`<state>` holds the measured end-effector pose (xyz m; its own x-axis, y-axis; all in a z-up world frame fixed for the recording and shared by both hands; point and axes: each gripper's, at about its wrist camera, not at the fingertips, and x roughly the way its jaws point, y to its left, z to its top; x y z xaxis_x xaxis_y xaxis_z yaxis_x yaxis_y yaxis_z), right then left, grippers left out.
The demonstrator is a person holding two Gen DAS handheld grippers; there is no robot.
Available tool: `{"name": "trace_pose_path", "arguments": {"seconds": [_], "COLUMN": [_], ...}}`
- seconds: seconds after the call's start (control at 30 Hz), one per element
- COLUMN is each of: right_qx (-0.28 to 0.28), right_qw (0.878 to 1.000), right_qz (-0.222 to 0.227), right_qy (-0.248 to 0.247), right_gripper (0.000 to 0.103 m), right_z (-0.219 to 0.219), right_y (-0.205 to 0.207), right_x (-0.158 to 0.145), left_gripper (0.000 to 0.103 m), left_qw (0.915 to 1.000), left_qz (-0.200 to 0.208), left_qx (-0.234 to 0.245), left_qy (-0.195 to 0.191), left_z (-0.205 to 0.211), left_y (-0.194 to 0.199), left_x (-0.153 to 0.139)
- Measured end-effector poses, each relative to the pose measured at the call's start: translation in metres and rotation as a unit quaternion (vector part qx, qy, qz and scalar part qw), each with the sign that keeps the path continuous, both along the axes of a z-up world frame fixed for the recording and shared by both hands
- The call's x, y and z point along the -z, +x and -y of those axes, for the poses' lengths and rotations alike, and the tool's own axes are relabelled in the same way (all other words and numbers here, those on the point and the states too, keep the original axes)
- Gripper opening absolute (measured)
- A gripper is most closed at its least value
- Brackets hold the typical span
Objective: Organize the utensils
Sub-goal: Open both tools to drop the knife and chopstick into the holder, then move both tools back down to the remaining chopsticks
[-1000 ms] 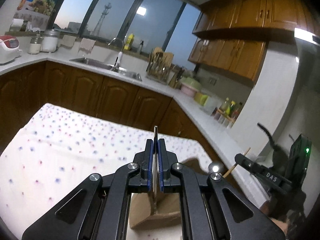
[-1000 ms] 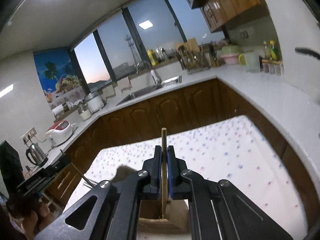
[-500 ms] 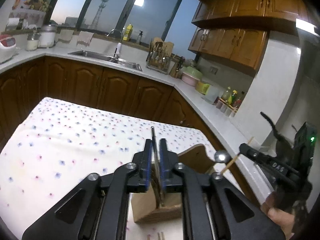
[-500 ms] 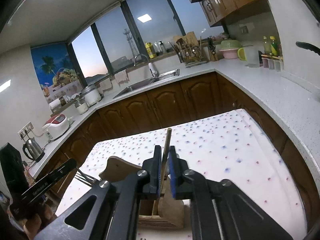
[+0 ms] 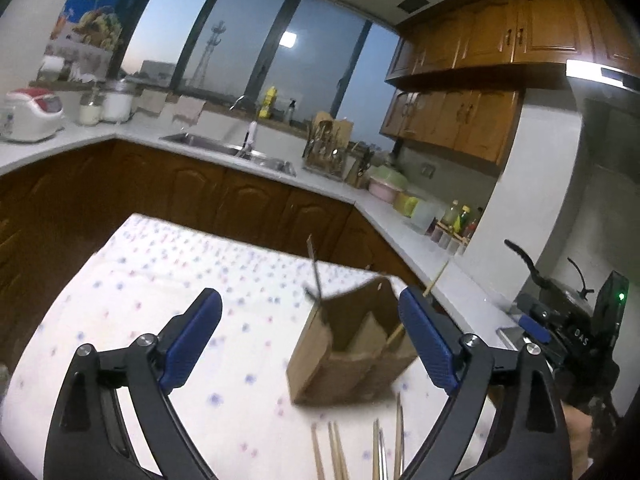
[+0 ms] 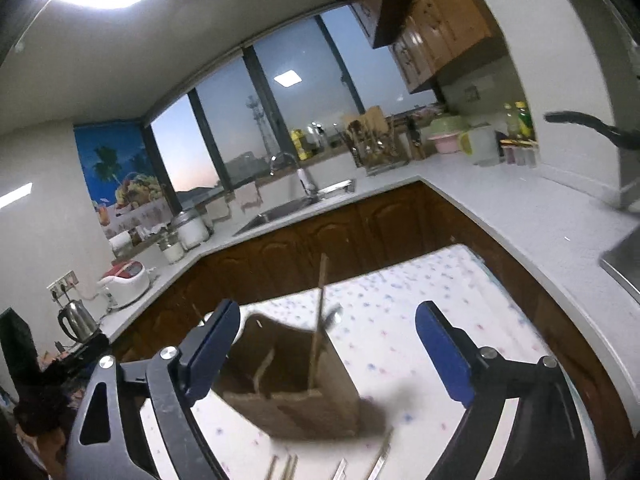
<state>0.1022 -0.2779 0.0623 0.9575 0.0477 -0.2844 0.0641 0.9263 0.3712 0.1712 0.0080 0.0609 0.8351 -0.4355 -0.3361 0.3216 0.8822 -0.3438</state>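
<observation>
A brown wooden utensil holder stands on the dotted tablecloth. A dark metal utensil handle sticks up from its left compartment. A wooden chopstick stands in its right compartment, also visible in the left wrist view. My left gripper is open and empty, just before the holder. My right gripper is open and empty, above the holder. Several chopsticks and metal utensils lie on the cloth in front of the holder.
A white counter with a sink, a drying rack and jars runs behind and to the right of the table. Brown cabinets stand below it. The other hand-held gripper shows at the right edge.
Both grippers have opened and let go: the left released the metal utensil, the right released the chopstick. Both items now stand in the holder. Both grippers have pulled back.
</observation>
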Motion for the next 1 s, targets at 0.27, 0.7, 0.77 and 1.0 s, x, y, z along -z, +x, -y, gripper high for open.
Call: {"name": "trace_pose_path", "arguments": {"seconds": [0.27,0.7,0.77,1.0], "right_qx": [0.007,-0.003,-0.016,-0.044], "right_qw": [0.998,0.982,0.976,0.959], "right_qz": [-0.059,-0.189,-0.214,-0.278], "right_qy": [0.001,-0.025,-0.023,-0.044], "right_gripper": [0.091,0.073,0.049,0.02], "right_z": [-0.006,-0.032,-0.037,-0.054], "right_y": [-0.041,-0.041,-0.029,0.005], "right_x": [0.046,0.131,0.144,0.177], "left_gripper": [0.092,0.092,0.092,0.092], "left_qw": [0.9976,0.9813,0.9787,0.9756], "left_qz": [-0.065,-0.171,-0.181,-0.194], "left_qx": [0.009,0.039,0.043,0.049], "left_qy": [0.019,0.078,0.087,0.09], "left_z": [-0.005,0.013,0.017,0.02], "left_y": [-0.035,-0.055,-0.053,-0.048], "left_x": [0.055,0.13,0.135,0.14]}}
